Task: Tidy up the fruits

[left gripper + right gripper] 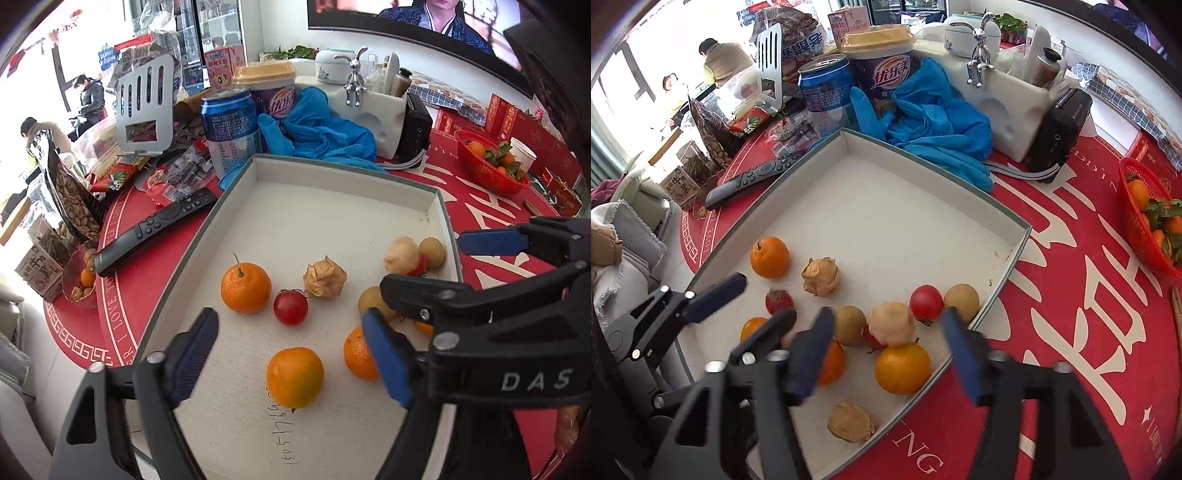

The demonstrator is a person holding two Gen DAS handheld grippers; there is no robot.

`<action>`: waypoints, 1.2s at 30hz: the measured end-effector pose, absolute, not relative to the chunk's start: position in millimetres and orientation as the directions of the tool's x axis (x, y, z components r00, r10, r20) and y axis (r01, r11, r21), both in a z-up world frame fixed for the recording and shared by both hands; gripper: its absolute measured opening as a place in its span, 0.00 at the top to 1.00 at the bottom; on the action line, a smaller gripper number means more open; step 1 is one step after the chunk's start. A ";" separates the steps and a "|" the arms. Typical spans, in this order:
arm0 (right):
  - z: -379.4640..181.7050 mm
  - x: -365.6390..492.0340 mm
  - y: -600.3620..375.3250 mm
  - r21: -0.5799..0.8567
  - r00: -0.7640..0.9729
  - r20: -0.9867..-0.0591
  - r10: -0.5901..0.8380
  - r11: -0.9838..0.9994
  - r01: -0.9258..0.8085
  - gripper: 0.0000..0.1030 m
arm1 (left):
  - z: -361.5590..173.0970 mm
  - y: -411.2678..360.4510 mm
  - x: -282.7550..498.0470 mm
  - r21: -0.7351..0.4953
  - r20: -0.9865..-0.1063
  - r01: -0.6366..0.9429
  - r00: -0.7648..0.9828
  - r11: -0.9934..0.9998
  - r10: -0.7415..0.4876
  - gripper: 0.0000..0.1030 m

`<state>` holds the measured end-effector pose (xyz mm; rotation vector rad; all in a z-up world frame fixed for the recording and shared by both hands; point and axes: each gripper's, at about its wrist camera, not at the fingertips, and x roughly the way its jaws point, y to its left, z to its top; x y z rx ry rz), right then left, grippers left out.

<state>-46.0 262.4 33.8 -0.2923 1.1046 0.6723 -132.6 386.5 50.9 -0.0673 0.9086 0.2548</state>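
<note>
A shallow white box [332, 206] [886, 206] on the red table mat holds loose fruit. In the left wrist view I see a stemmed orange [245, 287], a cherry tomato [290, 307], a husked physalis [325, 277], a near orange [295, 377] and a pale peeled fruit [400, 254]. My left gripper [291, 365] is open, its fingers either side of the near orange. My right gripper [890, 350] is open above an orange [902, 367], the peeled fruit [892, 323] and a tomato [926, 302]. The right gripper also shows in the left wrist view [480, 266].
Behind the box lie blue gloves [321, 129], a blue can [229, 125], a purple cup [273, 92], a remote [155, 229] and a white holder [373, 114]. A red basket of oranges [487, 162] [1145, 218] stands at the right. Snack bags crowd the left.
</note>
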 end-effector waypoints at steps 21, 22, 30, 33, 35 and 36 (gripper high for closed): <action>53.4 -70.4 261.3 -0.098 0.387 -0.894 0.228 0.742 -0.663 0.00 | 61.1 377.3 -148.9 0.086 -0.805 -0.211 0.561 0.974 0.192 0.00; 53.3 -71.3 261.3 -0.103 0.390 -0.893 0.224 0.742 -0.663 0.00 | 60.9 376.6 -149.3 0.096 -0.804 -0.213 0.559 0.972 0.202 0.00; 53.6 -73.5 260.0 -0.115 0.396 -0.893 0.216 0.740 -0.663 0.00 | 61.2 372.9 -150.4 0.132 -0.799 -0.211 0.556 0.969 0.230 0.00; 53.0 -73.7 259.3 -0.122 0.399 -0.893 0.210 0.739 -0.662 0.00 | 60.8 370.5 -151.1 0.140 -0.800 -0.206 0.553 0.968 0.233 0.00; 52.1 -74.4 259.0 -0.133 0.403 -0.893 0.202 0.737 -0.663 0.00 | 60.6 368.8 -151.6 0.145 -0.800 -0.202 0.551 0.969 0.235 0.00; 51.8 -74.9 259.0 -0.138 0.405 -0.892 0.199 0.735 -0.664 0.00 | 60.5 368.1 -151.9 0.147 -0.800 -0.201 0.552 0.968 0.236 0.00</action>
